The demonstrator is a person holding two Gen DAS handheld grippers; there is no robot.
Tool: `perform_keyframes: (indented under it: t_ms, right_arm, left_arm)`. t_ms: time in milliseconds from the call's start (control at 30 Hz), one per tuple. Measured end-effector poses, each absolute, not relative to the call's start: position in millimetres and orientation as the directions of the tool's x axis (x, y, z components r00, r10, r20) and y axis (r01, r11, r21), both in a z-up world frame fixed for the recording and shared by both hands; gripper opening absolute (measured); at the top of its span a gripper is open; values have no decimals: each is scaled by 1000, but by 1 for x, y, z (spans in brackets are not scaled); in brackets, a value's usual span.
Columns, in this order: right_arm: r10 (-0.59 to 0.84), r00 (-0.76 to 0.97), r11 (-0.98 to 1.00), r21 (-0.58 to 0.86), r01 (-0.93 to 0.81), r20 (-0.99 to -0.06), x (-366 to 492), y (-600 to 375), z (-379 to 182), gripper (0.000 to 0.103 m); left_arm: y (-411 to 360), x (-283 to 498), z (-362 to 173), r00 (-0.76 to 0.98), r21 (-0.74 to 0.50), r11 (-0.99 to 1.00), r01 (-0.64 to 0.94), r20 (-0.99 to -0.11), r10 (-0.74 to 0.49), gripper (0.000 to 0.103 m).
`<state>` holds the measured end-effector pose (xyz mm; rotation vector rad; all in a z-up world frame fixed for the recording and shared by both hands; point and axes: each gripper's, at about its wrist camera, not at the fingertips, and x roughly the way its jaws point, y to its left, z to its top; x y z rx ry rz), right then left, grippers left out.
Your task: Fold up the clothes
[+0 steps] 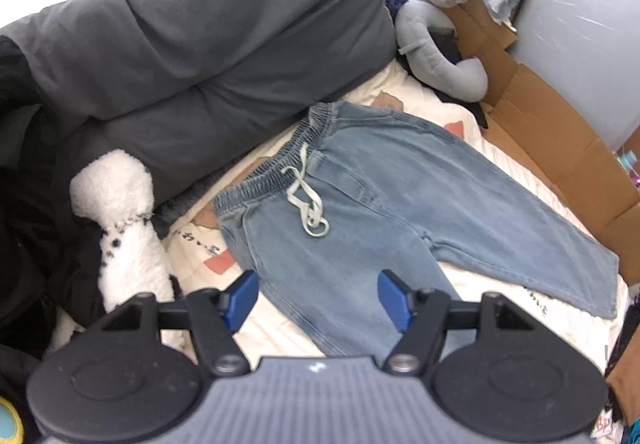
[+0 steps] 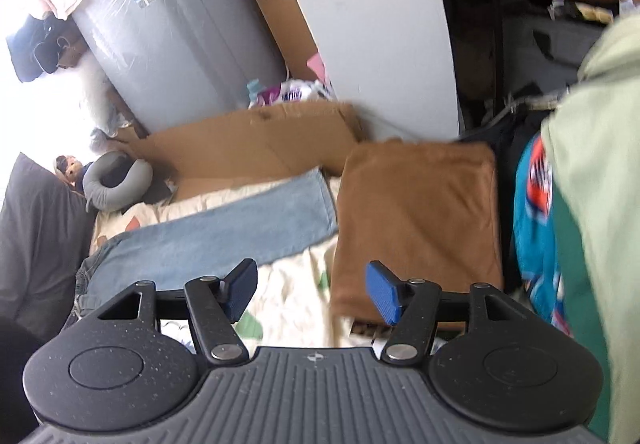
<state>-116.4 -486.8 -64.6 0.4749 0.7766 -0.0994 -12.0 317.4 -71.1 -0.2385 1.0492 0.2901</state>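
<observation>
On the bed, a pair of light blue jeans (image 1: 384,204) lies spread flat on the cream printed sheet (image 1: 280,328), waistband toward eleven o'clock and legs running toward five in the left wrist view. A pale drawstring (image 1: 306,200) lies knotted below the waistband. The left gripper (image 1: 318,298) hangs above the nearer leg, its jaws spread with nothing between them. A dark grey pillow (image 1: 208,40) sits at ten o'clock, touching the waistband, and a white fluffy toy (image 1: 120,220) at nine. In the right wrist view the right gripper (image 2: 314,292), jaws also spread and empty, hangs over the sheet; a jeans leg (image 2: 224,228) reaches toward one o'clock, just beside a folded brown cloth (image 2: 416,220). Flattened cardboard (image 2: 248,140) lies at twelve.
</observation>
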Motion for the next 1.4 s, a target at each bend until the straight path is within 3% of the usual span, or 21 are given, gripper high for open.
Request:
perform_keyframes:
  t_ms: [433,1000,1167,1400]
  right_arm:
    - [151,648,820,461,339,-747,-184,-467,-127,67]
    - [315,504,739,541,402,-804,-227,-429,-257,66]
    - [393,453,690,583,429,-800,-226,-414,-301,53]
    - [431,400,664,585,466,-809,-207,-401,-341,53]
  left_arm:
    - [281,-17,-106,473,-121,964,-236,-881,5,71]
    - [276,-29,-176,383,-74,961,-266,-923,35,71]
    - [272,-30,-196,355,-58,965,-254,-934,38,71]
    - [270,-31,-210,317,-51,966,-254,-948,34,71]
